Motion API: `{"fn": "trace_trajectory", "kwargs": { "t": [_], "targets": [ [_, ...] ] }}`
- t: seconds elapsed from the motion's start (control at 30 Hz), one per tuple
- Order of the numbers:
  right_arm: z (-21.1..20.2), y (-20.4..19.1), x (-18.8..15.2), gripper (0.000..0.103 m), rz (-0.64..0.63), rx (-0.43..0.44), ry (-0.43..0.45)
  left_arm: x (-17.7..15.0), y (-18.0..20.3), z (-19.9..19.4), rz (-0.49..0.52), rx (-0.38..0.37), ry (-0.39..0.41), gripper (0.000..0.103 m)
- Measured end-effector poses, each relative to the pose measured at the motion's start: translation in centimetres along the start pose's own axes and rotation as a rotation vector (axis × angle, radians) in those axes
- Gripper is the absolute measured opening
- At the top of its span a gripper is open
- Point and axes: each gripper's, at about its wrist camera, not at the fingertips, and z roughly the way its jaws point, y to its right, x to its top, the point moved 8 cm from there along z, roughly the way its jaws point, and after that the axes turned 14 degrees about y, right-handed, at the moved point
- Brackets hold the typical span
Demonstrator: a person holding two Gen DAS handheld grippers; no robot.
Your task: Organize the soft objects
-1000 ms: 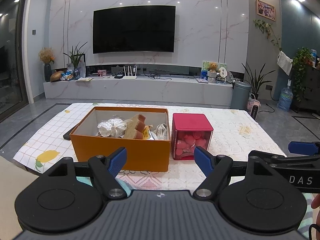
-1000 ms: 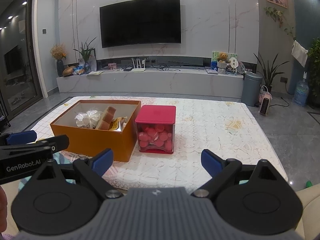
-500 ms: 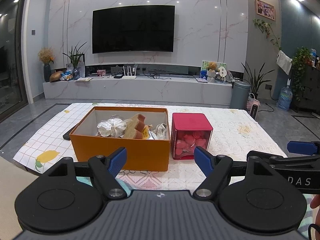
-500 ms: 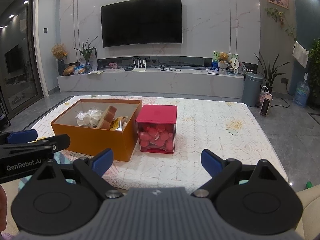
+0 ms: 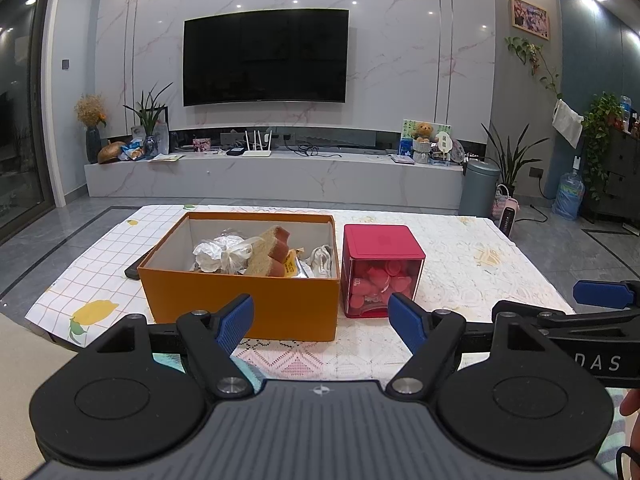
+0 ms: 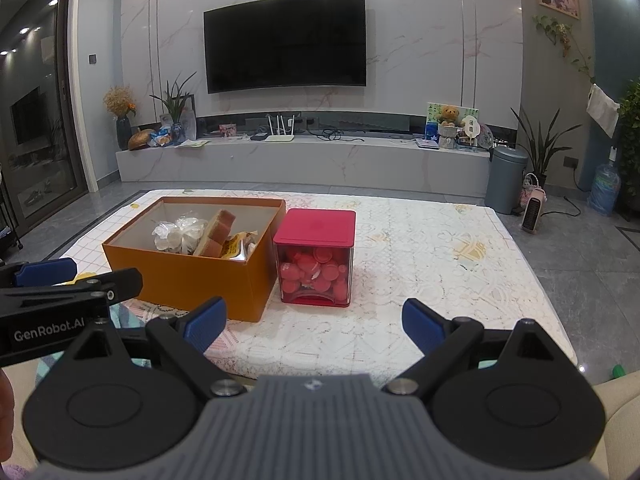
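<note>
Your living room filled the background: a dark television on a marble wall above a long low shelf, and in front of it a table under a patterned cloth.

From your left wrist camera, your left gripper hung short of the table's near edge, its blue-tipped fingers spread wide with nothing between them. Beyond them stood an orange box, open at the top. Inside it lay a white wrapped bundle, a slice of cake leaning against it, and a yellow packet beside that. Touching the box's right side, or just beside it, stood a red container with its lid on and clear walls showing red round pieces. A dark flat thing lay by the box's left side; you could not tell what it was. Your right gripper showed at the right edge.

From your right wrist camera, your right gripper also hung before the table, fingers held wide apart and empty. The orange box sat ahead to the left, the bundle, cake and packet inside it, the red container just right of it. Your left gripper crossed the left edge, level with the box's front wall.
</note>
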Motion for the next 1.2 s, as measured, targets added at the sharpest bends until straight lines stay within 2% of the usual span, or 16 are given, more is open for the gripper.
{"fn": "trace_trajectory", "kwargs": {
  "t": [1.2],
  "targets": [
    [-0.01, -0.04, -0.01, 0.093, 0.000, 0.001, -0.001, -0.42, 0.05, 0.04, 0.006, -0.008, -0.004, 0.090]
  ]
}}
